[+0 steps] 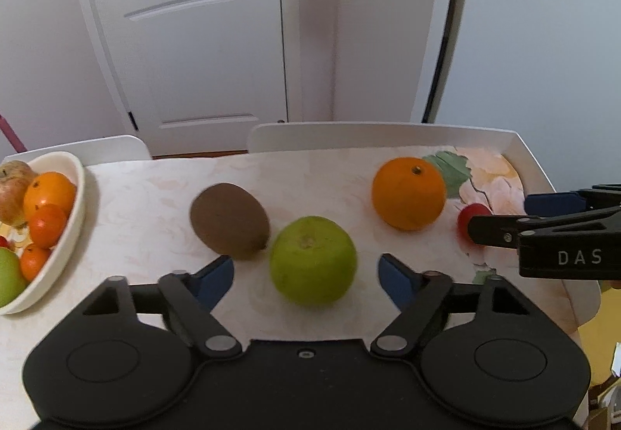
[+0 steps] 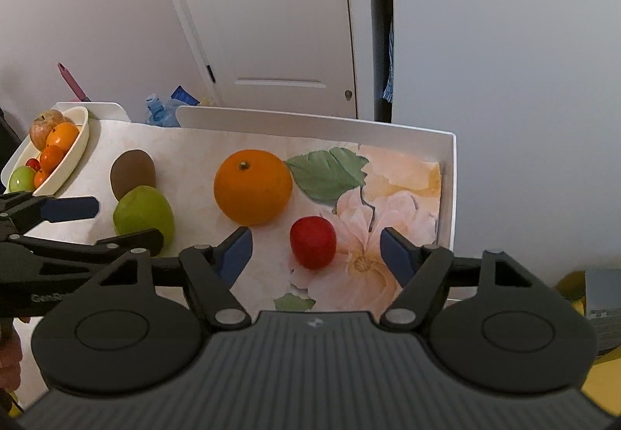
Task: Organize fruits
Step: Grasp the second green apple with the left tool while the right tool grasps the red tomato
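Observation:
A green apple lies on the table between the open fingers of my left gripper, which do not touch it. A brown kiwi lies just behind it to the left. A large orange sits further right. A small red fruit lies between the open fingers of my right gripper, untouched. In the right wrist view the apple, kiwi and orange show too. A white bowl at the far left holds several fruits.
The table has a raised white rim at the back and right. A flowered mat covers its right part. A white door and walls stand behind. Blue plastic bottles show beyond the table edge.

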`<action>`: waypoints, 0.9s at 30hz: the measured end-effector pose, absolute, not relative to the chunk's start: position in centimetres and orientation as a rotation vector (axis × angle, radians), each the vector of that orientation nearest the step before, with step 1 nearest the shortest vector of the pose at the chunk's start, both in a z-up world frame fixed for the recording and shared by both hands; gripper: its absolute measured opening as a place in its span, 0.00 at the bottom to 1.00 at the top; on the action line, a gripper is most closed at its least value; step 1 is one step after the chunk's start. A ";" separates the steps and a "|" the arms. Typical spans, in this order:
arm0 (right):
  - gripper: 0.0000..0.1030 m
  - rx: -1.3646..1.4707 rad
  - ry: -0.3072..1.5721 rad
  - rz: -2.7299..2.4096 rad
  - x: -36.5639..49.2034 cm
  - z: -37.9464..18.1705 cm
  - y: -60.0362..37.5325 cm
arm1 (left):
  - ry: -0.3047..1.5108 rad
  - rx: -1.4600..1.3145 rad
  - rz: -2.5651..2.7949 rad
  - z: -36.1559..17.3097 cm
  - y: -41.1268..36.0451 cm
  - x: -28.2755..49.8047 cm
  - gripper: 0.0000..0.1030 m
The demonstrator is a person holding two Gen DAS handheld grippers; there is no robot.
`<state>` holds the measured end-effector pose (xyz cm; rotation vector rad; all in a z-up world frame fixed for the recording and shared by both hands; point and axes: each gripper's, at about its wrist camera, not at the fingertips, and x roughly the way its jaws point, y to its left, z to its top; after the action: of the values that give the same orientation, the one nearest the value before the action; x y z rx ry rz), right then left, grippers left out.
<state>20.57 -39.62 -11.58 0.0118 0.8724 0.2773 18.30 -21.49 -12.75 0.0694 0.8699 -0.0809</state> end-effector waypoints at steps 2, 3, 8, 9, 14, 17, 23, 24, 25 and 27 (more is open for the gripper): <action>0.81 0.011 0.876 0.280 20.6 -11.8 -39.6 | 0.877 0.070 -0.087 -13.1 -21.8 18.4 0.73; 0.81 0.011 0.878 0.282 20.7 -12.0 -39.5 | 0.878 0.071 -0.088 -13.2 -22.0 18.5 0.73; 0.78 0.004 0.876 0.287 20.8 -12.6 -39.4 | 0.873 0.080 -0.091 -13.8 -22.6 18.9 0.73; 0.77 0.003 0.876 0.286 20.9 -12.7 -39.4 | 0.875 0.079 -0.090 -14.0 -22.6 19.0 0.72; 0.70 -0.003 0.887 0.297 21.0 -13.3 -39.1 | 0.871 0.088 -0.072 -14.4 -22.6 19.4 0.62; 0.68 -0.016 0.882 0.300 21.0 -13.5 -38.9 | 0.861 0.084 -0.054 -14.4 -22.4 19.4 0.56; 0.63 -0.022 0.879 0.297 21.1 -13.6 -38.7 | 0.847 0.098 -0.061 -14.4 -22.4 19.0 0.56; 0.62 -0.024 0.878 0.296 21.1 -13.6 -38.7 | 0.846 0.098 -0.063 -14.4 -22.3 18.8 0.56; 0.60 -0.026 0.877 0.295 21.1 -13.7 -38.7 | 0.847 0.098 -0.064 -14.4 -22.3 18.7 0.56; 0.56 -0.026 0.878 0.293 21.2 -13.8 -38.7 | 0.850 0.098 -0.067 -14.4 -22.1 18.5 0.56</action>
<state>21.18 -38.68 -13.85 -0.0260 0.8782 0.2931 18.45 -22.13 -14.41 0.0979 0.8499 -0.0670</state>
